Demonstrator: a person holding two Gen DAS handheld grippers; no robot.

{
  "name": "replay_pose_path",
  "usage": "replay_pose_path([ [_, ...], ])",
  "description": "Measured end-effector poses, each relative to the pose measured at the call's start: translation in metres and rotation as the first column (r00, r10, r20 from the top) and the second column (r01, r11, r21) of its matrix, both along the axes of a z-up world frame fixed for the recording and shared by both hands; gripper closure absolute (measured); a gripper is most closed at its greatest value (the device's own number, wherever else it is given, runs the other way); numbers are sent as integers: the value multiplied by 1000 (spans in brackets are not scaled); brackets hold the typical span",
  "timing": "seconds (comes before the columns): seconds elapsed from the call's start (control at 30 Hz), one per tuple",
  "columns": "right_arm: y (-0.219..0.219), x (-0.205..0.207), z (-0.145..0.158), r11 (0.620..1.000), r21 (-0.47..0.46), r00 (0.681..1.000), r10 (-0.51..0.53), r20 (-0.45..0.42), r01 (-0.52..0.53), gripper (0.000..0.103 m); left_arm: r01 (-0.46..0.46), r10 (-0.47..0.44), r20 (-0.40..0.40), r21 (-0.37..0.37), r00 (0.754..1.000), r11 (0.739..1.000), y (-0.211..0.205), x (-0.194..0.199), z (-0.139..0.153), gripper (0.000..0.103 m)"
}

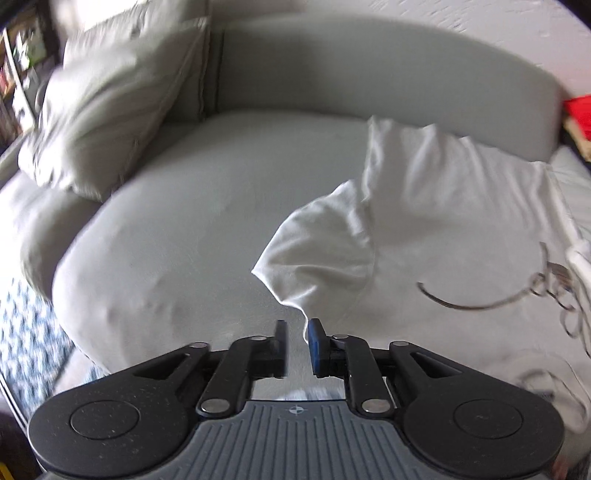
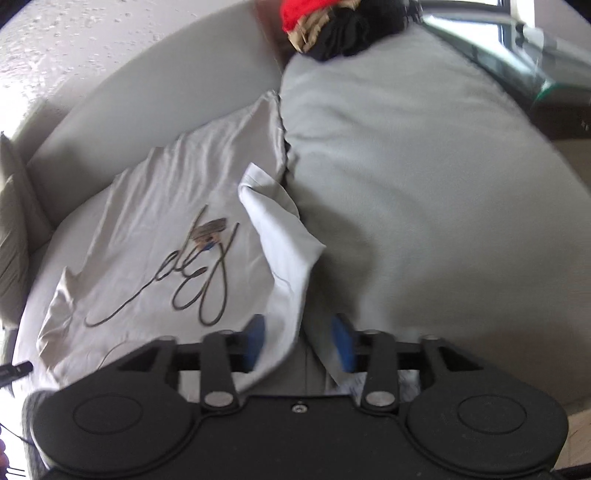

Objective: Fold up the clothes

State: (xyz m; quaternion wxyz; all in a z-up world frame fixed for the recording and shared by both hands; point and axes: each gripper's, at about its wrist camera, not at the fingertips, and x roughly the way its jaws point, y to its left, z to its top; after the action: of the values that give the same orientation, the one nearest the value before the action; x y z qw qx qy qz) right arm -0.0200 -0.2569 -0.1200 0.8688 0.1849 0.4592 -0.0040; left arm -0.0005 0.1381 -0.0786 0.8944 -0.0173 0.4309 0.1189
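Now | left tool parted, empty | right tool parted astride white T-shirt

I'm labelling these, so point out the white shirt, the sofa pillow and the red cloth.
white shirt [image 1: 443, 229], left wrist view, on its body.
sofa pillow [image 1: 110, 110], left wrist view, on its face.
red cloth [image 2: 303, 11], right wrist view, on its middle.

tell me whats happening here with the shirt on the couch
A person with a gripper in each hand is folding a white shirt spread on a grey couch. Neither grips it now: the left gripper is open beside one sleeve, and the right gripper is open with the shirt's edge loose between its jaws.
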Motion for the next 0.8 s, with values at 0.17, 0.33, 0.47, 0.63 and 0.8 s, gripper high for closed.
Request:
replay_pose_path([
  [0.17, 25, 2, -6, 989, 65, 991, 128, 37, -130, 94, 160, -161, -18, -48, 987, 986, -48, 1, -10, 79],
  [0.33, 70, 24, -22, 962, 64, 965, 263, 24, -264, 95, 275, -275, -67, -8, 959, 961, -101, 23, -33, 74],
  [0.47, 96, 26, -41, 948, -14, 948, 318, -12, -318, 94, 298, -293, -110, 34, 950, 954, -115, 22, -61, 70],
  [0.63, 87, -2, -40, 939, 29, 934, 344, -99, -342, 95, 426, -414, -168, 42, 895, 904, -108, -15, -54, 70],
  [0.8, 50, -6, -23, 961, 140, 967, 249, -54, -240, 93, 387, -387, -88, -15, 918, 922, -91, -17, -37, 71],
])
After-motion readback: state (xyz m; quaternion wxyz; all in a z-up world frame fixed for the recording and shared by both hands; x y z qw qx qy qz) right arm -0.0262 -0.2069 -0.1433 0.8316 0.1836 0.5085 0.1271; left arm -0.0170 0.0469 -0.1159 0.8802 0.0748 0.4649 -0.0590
